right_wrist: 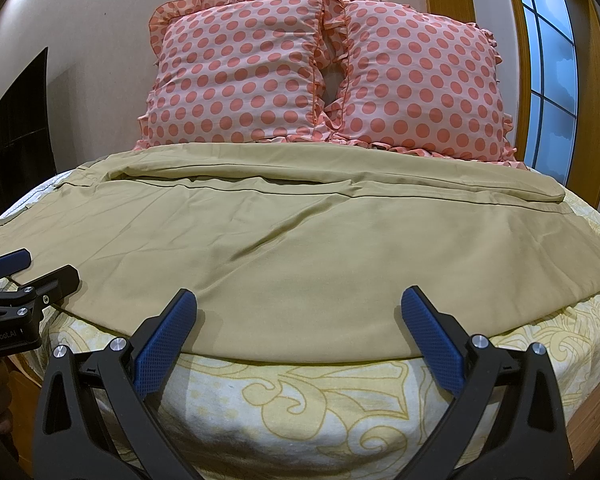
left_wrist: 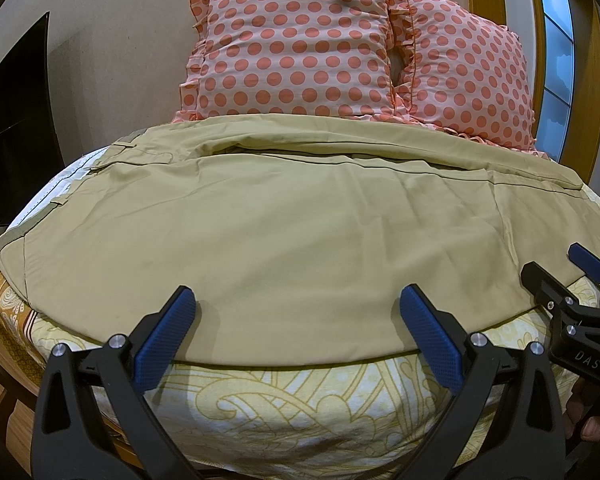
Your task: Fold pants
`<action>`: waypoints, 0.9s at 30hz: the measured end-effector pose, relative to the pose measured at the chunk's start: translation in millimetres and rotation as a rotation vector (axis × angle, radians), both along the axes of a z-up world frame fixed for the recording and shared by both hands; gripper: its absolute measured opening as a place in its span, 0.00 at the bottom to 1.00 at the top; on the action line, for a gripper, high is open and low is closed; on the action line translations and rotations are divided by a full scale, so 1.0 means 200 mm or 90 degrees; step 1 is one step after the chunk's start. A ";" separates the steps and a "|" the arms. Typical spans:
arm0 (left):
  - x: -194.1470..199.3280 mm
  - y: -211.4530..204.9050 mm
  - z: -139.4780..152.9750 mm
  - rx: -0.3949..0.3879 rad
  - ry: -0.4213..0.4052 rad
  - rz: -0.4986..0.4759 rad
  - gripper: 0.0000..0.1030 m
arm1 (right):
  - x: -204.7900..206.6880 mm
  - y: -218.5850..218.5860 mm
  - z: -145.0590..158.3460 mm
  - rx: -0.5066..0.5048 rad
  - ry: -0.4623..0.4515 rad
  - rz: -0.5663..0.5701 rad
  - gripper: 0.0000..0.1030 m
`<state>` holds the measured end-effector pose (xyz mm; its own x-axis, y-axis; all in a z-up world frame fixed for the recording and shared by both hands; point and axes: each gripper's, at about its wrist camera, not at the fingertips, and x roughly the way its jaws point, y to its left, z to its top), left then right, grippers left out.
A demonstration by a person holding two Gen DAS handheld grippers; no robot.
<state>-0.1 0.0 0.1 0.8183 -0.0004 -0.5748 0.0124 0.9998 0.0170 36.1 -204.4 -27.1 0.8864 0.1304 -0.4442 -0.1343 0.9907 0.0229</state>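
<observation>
1. My left gripper (left_wrist: 296, 334) is spread wide, grasping nothing; my right gripper (right_wrist: 298, 334) likewise.
2. Both hover at the pants' (left_wrist: 268, 240) near edge, lower centre of each view.
3. The pants lie flat on the bed (left_wrist: 300, 412), long axis left to right, waistband at left nearer my left gripper.
4. Pillows (right_wrist: 240, 68) sit beyond, upper frame.

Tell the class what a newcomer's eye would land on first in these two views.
First, the khaki pants spread wide across the bed, covering most of the yellow patterned sheet. Behind them, two pink polka-dot pillows lean against the wall. Up close, the left gripper and right gripper stand open at the pants' near edge.
</observation>
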 end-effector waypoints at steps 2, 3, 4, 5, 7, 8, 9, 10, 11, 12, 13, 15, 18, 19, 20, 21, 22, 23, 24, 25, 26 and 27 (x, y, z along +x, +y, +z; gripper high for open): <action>0.00 0.00 0.00 0.000 0.000 0.000 0.98 | 0.00 0.00 0.00 0.000 0.000 0.000 0.99; 0.00 0.00 0.00 0.000 0.000 0.000 0.98 | 0.00 0.00 0.00 0.000 0.000 0.000 0.99; 0.00 0.00 0.00 0.000 0.000 0.000 0.98 | 0.00 0.00 0.00 0.000 0.000 0.000 0.99; 0.00 0.00 0.00 0.000 0.000 0.000 0.98 | 0.00 0.00 0.00 0.000 0.000 0.000 0.99; 0.00 0.00 0.00 0.000 0.000 0.000 0.98 | 0.00 0.00 0.00 0.000 0.000 0.000 0.99; 0.00 0.00 0.00 0.000 0.000 0.000 0.98 | 0.00 0.00 0.00 0.000 0.000 0.000 0.99; 0.00 0.00 0.00 0.000 0.000 0.000 0.98 | 0.00 0.00 0.00 0.000 0.000 0.000 0.99; 0.00 0.00 0.00 0.000 0.000 0.000 0.98 | 0.00 0.00 0.00 0.000 0.000 0.000 0.99; 0.00 0.00 0.00 0.000 0.000 0.000 0.98 | 0.00 0.00 0.00 0.000 0.000 0.000 0.99; 0.00 0.00 0.00 0.000 0.000 0.000 0.98 | 0.00 0.00 0.00 0.000 0.000 0.000 0.99; 0.00 0.00 0.00 0.000 0.000 0.000 0.98 | 0.00 0.00 0.00 0.000 0.000 0.000 0.99; 0.00 0.00 0.00 0.000 0.000 0.000 0.98 | 0.00 0.00 0.00 0.000 0.000 0.000 0.99; 0.00 0.00 0.00 0.000 0.000 0.000 0.98 | 0.00 0.00 0.00 0.000 0.000 0.000 0.99; 0.00 0.00 0.00 0.000 0.000 0.000 0.98 | 0.00 0.00 0.00 0.000 0.000 0.000 0.99; 0.00 0.00 0.00 0.000 0.000 0.000 0.98 | 0.00 0.00 0.00 0.000 0.000 0.000 0.99; 0.00 0.00 0.00 0.000 0.000 0.000 0.98 | 0.00 0.00 0.00 0.000 0.000 0.000 0.99; 0.00 0.00 0.00 0.000 0.000 0.000 0.98 | 0.00 0.00 0.00 0.000 0.001 0.000 0.99; 0.00 0.00 0.00 0.000 0.000 0.000 0.98 | 0.01 0.00 0.00 0.000 0.001 0.001 0.99; 0.00 0.00 0.00 0.000 0.000 0.000 0.98 | 0.01 0.00 0.00 0.000 0.001 0.001 0.99; 0.00 0.00 0.00 0.000 0.000 0.000 0.98 | 0.00 0.00 0.00 0.000 0.002 0.001 0.99; 0.00 0.00 0.00 0.001 0.000 -0.001 0.98 | 0.00 -0.01 0.01 -0.001 0.004 0.002 0.99; 0.00 0.00 0.00 0.000 0.002 -0.002 0.98 | 0.00 -0.01 0.01 -0.001 0.007 0.004 0.99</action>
<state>0.1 0.1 0.3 0.8169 -0.0020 -0.5768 0.0149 0.9997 0.0176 36.8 -207.2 -25.4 0.8807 0.1354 -0.4540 -0.1400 0.9899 0.0235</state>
